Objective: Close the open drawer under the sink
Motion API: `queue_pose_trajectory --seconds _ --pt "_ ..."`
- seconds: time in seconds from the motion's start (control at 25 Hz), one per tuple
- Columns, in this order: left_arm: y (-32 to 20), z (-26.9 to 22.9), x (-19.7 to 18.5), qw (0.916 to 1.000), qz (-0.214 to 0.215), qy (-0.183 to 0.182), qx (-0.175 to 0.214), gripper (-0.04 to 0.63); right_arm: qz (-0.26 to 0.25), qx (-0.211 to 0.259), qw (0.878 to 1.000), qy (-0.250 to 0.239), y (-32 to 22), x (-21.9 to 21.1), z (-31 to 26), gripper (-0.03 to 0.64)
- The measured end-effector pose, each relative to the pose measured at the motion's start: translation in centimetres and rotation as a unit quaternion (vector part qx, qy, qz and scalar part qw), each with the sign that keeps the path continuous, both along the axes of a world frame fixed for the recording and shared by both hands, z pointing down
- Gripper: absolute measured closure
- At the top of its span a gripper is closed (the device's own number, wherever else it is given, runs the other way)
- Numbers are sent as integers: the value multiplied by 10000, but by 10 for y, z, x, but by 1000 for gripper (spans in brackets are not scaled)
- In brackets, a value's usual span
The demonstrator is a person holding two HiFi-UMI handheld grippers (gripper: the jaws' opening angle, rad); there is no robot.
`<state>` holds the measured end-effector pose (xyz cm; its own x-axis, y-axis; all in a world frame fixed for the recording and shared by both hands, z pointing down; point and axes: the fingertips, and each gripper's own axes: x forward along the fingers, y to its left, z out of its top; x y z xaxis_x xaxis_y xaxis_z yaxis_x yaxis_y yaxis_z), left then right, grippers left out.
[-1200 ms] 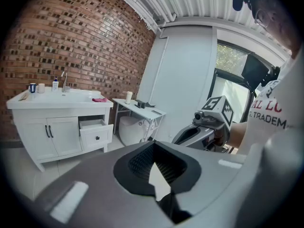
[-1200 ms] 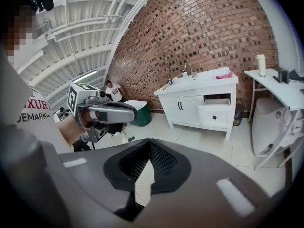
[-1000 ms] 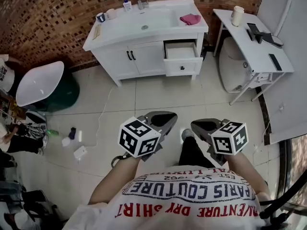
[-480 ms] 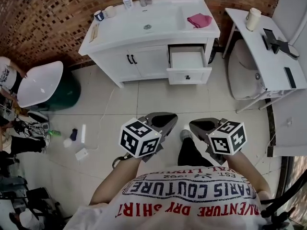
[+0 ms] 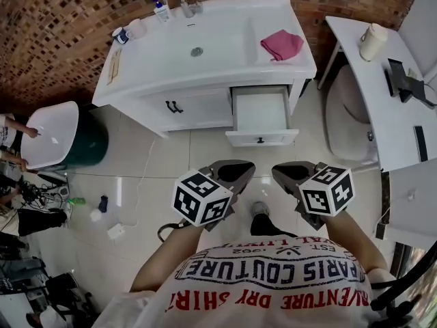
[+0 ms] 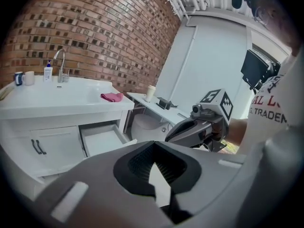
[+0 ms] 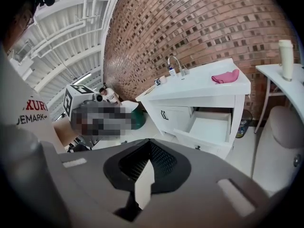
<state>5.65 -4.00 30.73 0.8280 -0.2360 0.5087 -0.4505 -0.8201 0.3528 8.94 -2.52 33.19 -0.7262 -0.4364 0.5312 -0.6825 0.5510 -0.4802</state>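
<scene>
A: Where's the target?

B: White open drawer [image 5: 261, 115], pulled out at the right end of the white sink cabinet [image 5: 205, 108]. It sits under the right edge of the surface, where the pink cloth [image 5: 282, 44] lies. Small dark knob [image 5: 260, 140] on its front.

A: Grippers?

B: Left hand-held gripper [image 5: 239, 169] and right hand-held gripper [image 5: 287, 175] both have jaws pressed together with nothing between them. They hang over the tiled floor [image 5: 171, 162], well apart from the drawer.

A: How to do it well?

B: Probably get closer, set a closed tip on the front beside the knob and push straight in. Keep it centred so the drawer doesn't skew.
</scene>
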Motion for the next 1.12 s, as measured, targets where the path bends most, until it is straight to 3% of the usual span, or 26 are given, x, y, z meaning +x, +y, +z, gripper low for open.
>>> queue_pose_trajectory --seconds 0.64,1.12 --pt "-67 69 10 9973 -2 -49 -734 606 428 -650 9969 149 -77 16 82 609" --pt "-81 131 4 9917 -28 -91 -1282 606 981 -1362 9846 491 -120 26 224 610"
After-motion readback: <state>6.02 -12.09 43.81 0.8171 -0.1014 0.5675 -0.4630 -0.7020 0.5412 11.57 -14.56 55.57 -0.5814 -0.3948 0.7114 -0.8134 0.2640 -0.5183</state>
